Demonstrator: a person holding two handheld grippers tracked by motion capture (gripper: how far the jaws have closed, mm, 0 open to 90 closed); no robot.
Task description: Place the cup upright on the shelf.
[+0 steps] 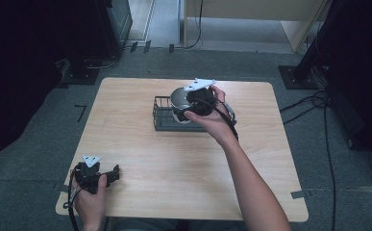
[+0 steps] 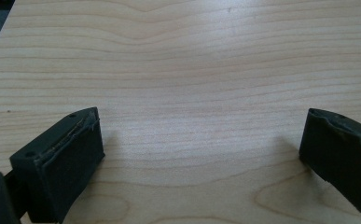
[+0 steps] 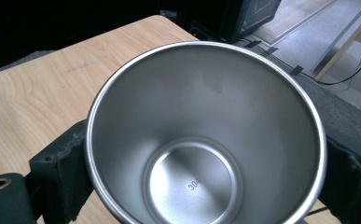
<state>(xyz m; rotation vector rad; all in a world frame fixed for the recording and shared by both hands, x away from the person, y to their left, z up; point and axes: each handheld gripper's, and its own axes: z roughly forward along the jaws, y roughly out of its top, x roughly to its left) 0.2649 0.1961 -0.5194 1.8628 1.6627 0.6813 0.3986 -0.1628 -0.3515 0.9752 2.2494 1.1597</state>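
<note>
1. Two grippers are at work over a light wooden table (image 1: 140, 159), one in each of the person's hands.
2. At the near left corner of the table, the left hand (image 1: 91, 199) holds the left gripper (image 1: 107, 176) low over the bare wood.
3. Seen in the left gripper view, the left gripper (image 2: 199, 149) has its jaws spread wide apart with nothing between them, only wood grain beneath.
4. Toward the middle of the table's far half stands a dark wire rack (image 1: 162, 118), a low open basket with thin upright bars.
5. A shiny steel cup (image 1: 179, 98) sits at the rack's right part; whether it rests inside the rack or is lifted just above it I cannot tell.
6. Right of the rack, the right hand (image 1: 212, 120) reaches in with the right gripper (image 1: 200, 103), its grey plate on top.
7. Seen in the right gripper view, the right gripper (image 3: 206, 168) has a black jaw pressed against each side of the steel cup (image 3: 206, 121), clamping it.
8. Inside, the cup is empty: smooth brushed walls and a round bottom stamped with small digits that begin "30".
9. Beyond the table lies grey carpet (image 1: 39, 125) with black cables (image 1: 318, 103) at the right.
</note>
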